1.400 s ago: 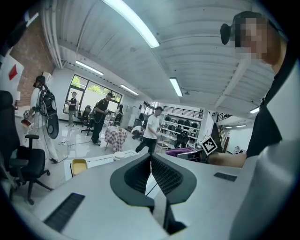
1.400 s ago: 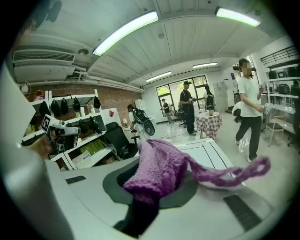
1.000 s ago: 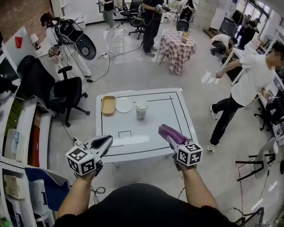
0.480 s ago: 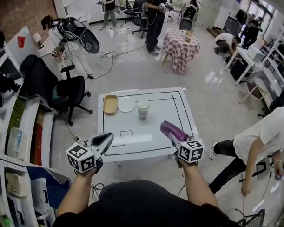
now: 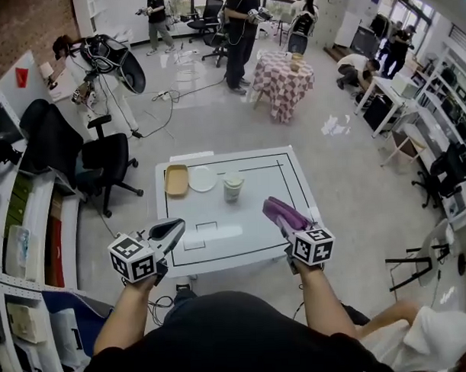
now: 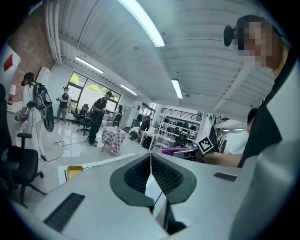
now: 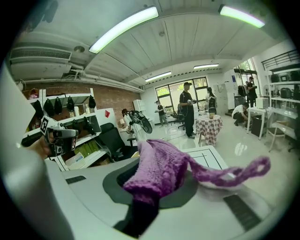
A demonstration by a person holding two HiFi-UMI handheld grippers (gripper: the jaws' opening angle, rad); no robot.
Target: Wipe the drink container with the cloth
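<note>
Right hand-held gripper [image 5: 270, 209] is held over the near edge of the bench [image 5: 272, 180], jaws clamped on the purple cloth [image 5: 286, 216]; the cloth is seen bunched between the jaws in the right gripper view, with one strand trailing off to the right; left hand-held gripper [image 5: 176, 228] is held near the near-left corner, jaws pressed together with nothing between them; drink container [image 5: 233, 187] is stood upright toward the far side, well apart from both grippers; white plate [image 5: 202, 179] is set just beside it on the left; yellow tray [image 5: 176, 180] is laid beside the plate.
</note>
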